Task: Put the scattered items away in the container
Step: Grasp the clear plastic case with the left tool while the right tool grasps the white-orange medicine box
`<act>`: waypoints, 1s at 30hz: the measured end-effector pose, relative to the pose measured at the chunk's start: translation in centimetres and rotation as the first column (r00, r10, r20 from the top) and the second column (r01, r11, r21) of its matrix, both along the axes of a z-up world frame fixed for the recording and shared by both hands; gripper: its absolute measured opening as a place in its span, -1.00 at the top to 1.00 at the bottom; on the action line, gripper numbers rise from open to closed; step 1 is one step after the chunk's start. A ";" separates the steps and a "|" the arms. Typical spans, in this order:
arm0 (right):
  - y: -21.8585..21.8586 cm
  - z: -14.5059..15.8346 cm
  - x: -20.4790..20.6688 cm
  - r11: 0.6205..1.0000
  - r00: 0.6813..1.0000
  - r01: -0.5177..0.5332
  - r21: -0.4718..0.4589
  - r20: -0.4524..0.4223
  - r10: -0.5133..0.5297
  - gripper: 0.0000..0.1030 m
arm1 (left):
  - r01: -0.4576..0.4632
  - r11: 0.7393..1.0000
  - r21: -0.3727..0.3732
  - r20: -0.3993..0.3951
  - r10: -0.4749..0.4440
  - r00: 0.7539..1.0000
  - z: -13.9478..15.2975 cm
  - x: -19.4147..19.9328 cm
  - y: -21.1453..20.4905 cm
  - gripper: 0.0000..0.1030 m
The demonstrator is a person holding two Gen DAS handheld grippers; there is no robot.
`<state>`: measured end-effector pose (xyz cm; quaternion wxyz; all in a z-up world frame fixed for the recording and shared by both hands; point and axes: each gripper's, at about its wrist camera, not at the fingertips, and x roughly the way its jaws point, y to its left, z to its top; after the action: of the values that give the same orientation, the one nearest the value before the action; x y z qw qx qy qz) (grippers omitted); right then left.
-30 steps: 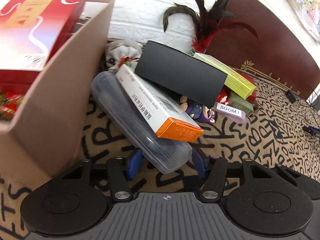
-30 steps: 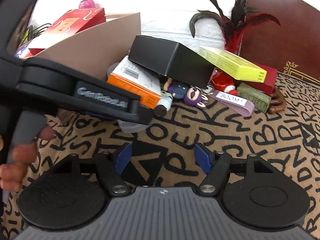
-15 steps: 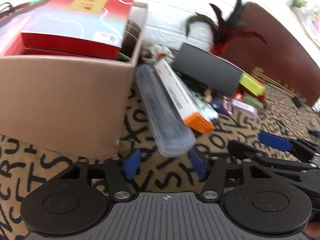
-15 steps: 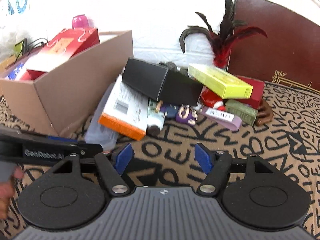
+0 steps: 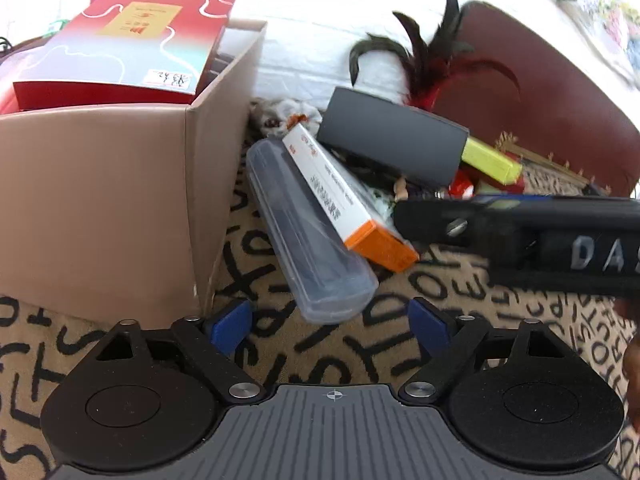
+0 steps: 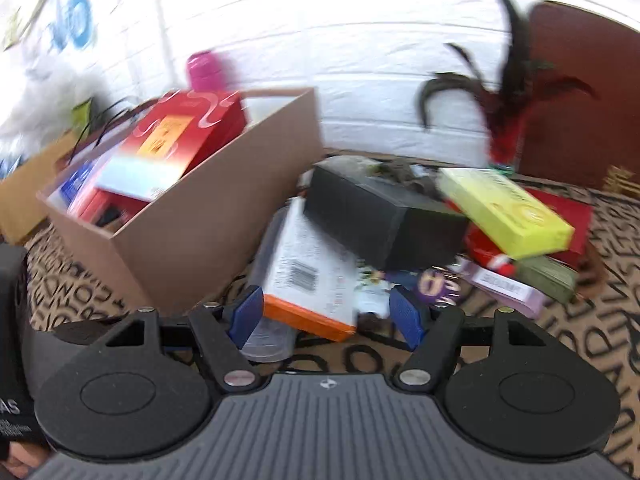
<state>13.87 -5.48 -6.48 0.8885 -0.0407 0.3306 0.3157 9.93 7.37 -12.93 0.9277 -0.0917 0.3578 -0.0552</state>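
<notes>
A brown cardboard box (image 5: 100, 200) (image 6: 208, 220) holds a red gift box (image 5: 128, 40) (image 6: 176, 136). Beside it lies a pile: a clear plastic case (image 5: 308, 232), a white and orange carton (image 5: 344, 200) (image 6: 308, 276), a black box (image 5: 392, 136) (image 6: 380, 216) and a yellow-green box (image 6: 508, 212). My left gripper (image 5: 330, 322) is open, just short of the clear case's near end. My right gripper (image 6: 326, 314) is open, its fingers either side of the orange carton end; it crosses the left wrist view (image 5: 520, 228).
The patterned rug (image 5: 360, 344) (image 6: 580, 340) lies under everything. A feather duster (image 5: 432, 60) (image 6: 508, 92) and a brown leather chair back (image 5: 540, 92) stand behind the pile. Small toys, a lilac box (image 6: 504, 284) and a red box (image 6: 572, 216) lie at the right.
My left gripper has backed away slightly from the clear case. My right gripper has moved forward and left onto the orange carton end, and its view is blurred.
</notes>
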 end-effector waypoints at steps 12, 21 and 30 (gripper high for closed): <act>2.7 -2.0 1.6 0.998 0.998 -0.036 -0.056 -0.044 0.033 -0.20 | -0.085 0.995 -0.043 0.006 0.086 0.996 0.3 1.0 0.1 -0.05; 2.4 -1.3 0.7 0.999 0.999 -0.016 -0.051 -0.045 0.014 0.23 | -0.075 0.996 -0.051 -0.009 0.074 0.997 0.8 0.7 0.6 0.04; -0.5 -0.2 -2.2 0.998 0.998 0.039 -0.045 -0.046 -0.041 0.39 | -0.034 0.999 -0.030 -0.032 0.033 0.999 1.0 -3.2 1.4 0.10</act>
<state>11.68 -6.02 -6.68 0.8856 -0.0464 0.3588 0.2913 6.73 8.79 -11.89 0.9212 -0.1129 0.3699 -0.0436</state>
